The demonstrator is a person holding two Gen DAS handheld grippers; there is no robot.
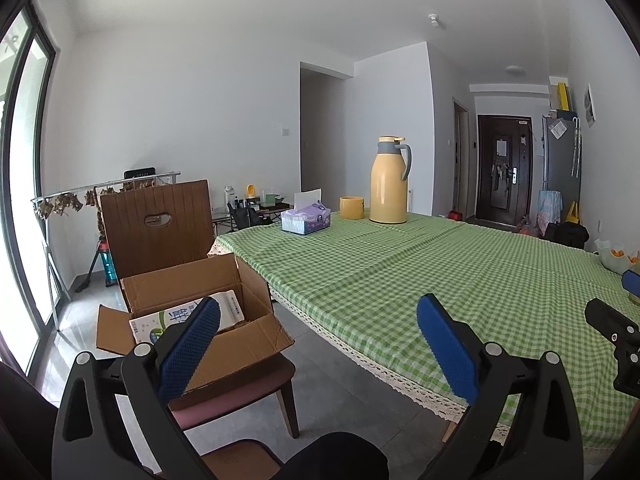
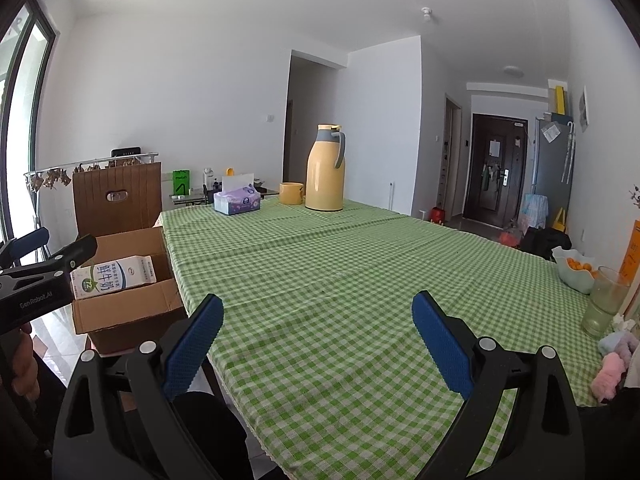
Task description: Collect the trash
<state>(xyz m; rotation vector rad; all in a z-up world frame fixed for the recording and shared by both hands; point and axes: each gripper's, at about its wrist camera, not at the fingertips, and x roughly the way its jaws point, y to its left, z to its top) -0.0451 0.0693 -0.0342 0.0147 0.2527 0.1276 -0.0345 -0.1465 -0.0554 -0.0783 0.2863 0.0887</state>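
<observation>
The milk carton [image 2: 114, 277] reads "鲜牛奶"; the left tool [image 2: 24, 252] reads "GenRobot.AI".

The right gripper [image 2: 318, 316] with blue pads is wide open over the table with a green checked cloth [image 2: 360, 280], holding nothing. At the left, a white milk carton [image 2: 114, 276] lies in an open brown cardboard box [image 2: 120, 312] on a chair. The black left gripper [image 2: 40, 268] pokes in beside the box. Far back stand a tall yellow jug [image 2: 325, 170], a yellow cup [image 2: 291, 193] and a purple tissue box [image 2: 237, 200].
</observation>
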